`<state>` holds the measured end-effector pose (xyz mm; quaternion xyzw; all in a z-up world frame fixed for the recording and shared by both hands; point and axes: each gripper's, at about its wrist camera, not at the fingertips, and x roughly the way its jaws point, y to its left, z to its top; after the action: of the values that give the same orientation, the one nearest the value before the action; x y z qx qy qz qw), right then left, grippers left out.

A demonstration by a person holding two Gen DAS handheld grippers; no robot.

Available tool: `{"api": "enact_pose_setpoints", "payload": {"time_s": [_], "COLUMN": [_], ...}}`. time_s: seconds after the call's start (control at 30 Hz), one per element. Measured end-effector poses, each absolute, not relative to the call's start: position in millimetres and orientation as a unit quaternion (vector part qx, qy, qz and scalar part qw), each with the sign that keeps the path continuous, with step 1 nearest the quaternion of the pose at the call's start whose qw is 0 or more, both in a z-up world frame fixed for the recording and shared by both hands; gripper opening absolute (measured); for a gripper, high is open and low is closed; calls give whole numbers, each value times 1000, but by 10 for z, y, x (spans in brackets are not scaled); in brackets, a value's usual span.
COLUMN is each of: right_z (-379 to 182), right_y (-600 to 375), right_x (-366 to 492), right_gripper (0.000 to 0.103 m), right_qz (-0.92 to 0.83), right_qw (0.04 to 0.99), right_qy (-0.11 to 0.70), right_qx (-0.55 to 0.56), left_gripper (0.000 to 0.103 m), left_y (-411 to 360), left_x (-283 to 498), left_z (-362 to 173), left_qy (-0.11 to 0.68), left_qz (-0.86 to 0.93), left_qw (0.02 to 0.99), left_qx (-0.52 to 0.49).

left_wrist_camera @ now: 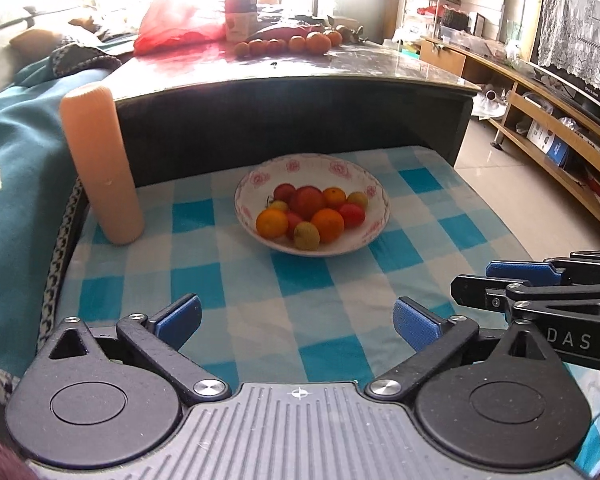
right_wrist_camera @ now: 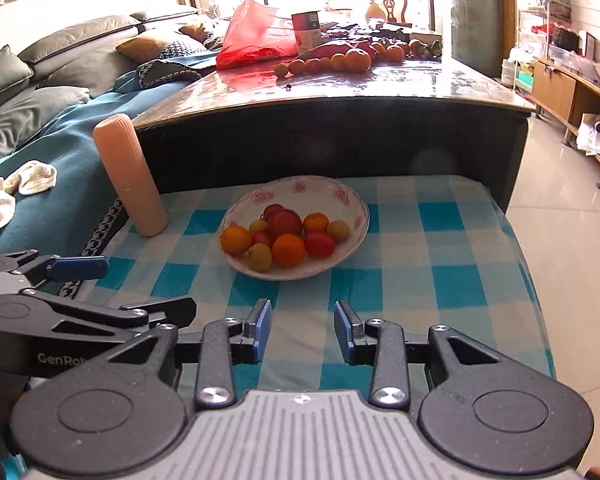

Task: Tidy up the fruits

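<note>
A white bowl with a pink flower rim [left_wrist_camera: 340, 168] [right_wrist_camera: 356, 204] stands on the blue-checked cloth [left_wrist_camera: 300, 292] [right_wrist_camera: 440, 248]. It holds several small fruits: oranges [left_wrist_camera: 327, 225] [right_wrist_camera: 288, 250], red ones [left_wrist_camera: 308, 201] [right_wrist_camera: 319, 243] and yellow-green ones [left_wrist_camera: 306, 236] [right_wrist_camera: 259, 257]. My left gripper [left_wrist_camera: 298, 322] is open wide and empty, well short of the bowl. My right gripper [right_wrist_camera: 302, 330] is open, narrower, and empty, also short of the bowl. Each gripper shows at the edge of the other's view.
A tall peach ribbed cylinder [left_wrist_camera: 100, 164] [right_wrist_camera: 130, 176] stands left of the bowl. Behind is a dark table [left_wrist_camera: 292, 116] [right_wrist_camera: 340, 136] with a row of oranges [left_wrist_camera: 292, 45] [right_wrist_camera: 332, 62], a red bag and a can. A sofa lies left, floor right.
</note>
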<state>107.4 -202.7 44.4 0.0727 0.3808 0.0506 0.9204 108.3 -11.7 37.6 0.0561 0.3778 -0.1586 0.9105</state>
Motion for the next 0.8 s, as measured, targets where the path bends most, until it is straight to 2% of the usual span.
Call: {"api": "enact_pose_setpoints", "payload": {"time_s": [0.37,0.47,0.8], "right_z": [403,376,355], "right_y": [-1945,-1917,-1834], "right_x": [727,640,421], "right_gripper": [51,54,54], "right_qz": [48,49,54], "right_qw": [913,910,907], "right_qy": [396,403,410], "right_qx": [81,80,81], "left_gripper": [103,103,103], "left_y": [32,47,60], "left_x": [770,713,531], "left_z": [296,240,208], "left_qy": [391,400,406], "left_qz": [-142,-137,-130], "left_qw": [909,906,904], "left_qx": [18,21,21]}}
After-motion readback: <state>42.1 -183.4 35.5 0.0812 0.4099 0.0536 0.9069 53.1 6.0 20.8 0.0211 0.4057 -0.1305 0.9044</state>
